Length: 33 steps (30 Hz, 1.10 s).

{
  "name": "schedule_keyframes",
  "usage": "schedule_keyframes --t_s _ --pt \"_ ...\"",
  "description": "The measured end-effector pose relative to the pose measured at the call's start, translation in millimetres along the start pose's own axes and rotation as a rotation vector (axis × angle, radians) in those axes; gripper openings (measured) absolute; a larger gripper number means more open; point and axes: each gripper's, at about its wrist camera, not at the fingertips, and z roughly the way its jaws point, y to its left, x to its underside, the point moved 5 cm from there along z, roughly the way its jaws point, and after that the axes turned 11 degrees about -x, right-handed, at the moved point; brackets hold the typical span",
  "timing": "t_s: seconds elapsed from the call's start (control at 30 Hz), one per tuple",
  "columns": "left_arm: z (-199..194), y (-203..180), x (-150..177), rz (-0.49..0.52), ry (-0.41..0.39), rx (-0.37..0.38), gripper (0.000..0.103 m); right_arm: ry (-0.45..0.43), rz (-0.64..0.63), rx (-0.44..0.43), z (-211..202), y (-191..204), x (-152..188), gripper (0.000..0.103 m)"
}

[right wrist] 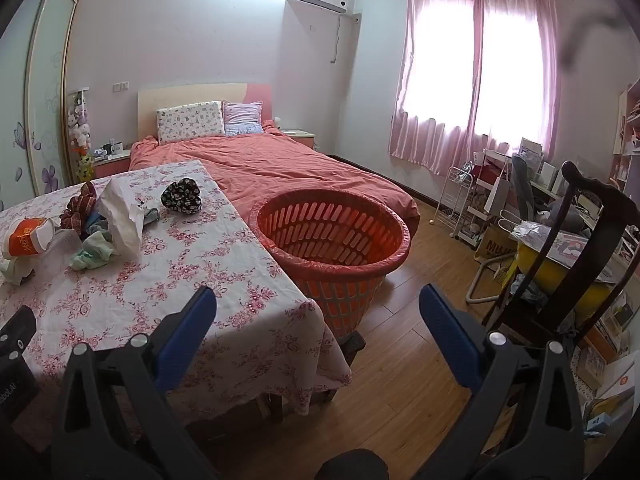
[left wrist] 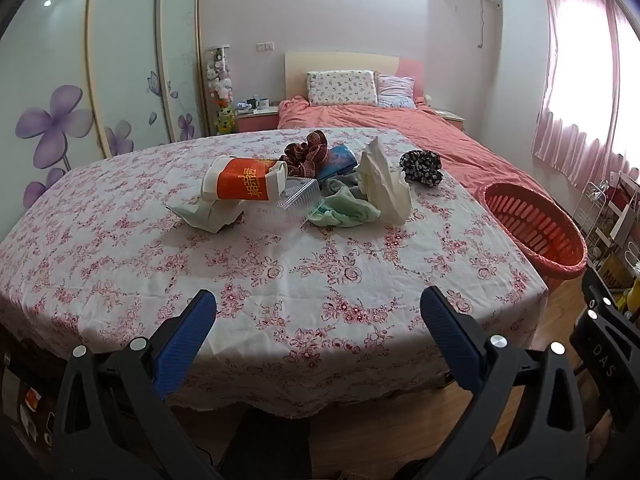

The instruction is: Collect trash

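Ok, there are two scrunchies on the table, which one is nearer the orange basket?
The black-and-white scrunchie, lying alone at the table's right edge toward the orange basket. The dark red scrunchie sits farther left, in the pile.

Readable text: "DAS" on black device [left wrist: 604, 360] at right edge; "MU" on brown paper bag [right wrist: 494, 246]; cup lettering illegible.
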Motion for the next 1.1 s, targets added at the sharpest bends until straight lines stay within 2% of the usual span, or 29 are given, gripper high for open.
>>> schedule_keyframes --t_s 1.1 --pt "0.1 0.0 0.1 0.000 0.001 0.000 0.101 0.001 0.003 -0.002 -1.5 -1.6 2.2 0.099"
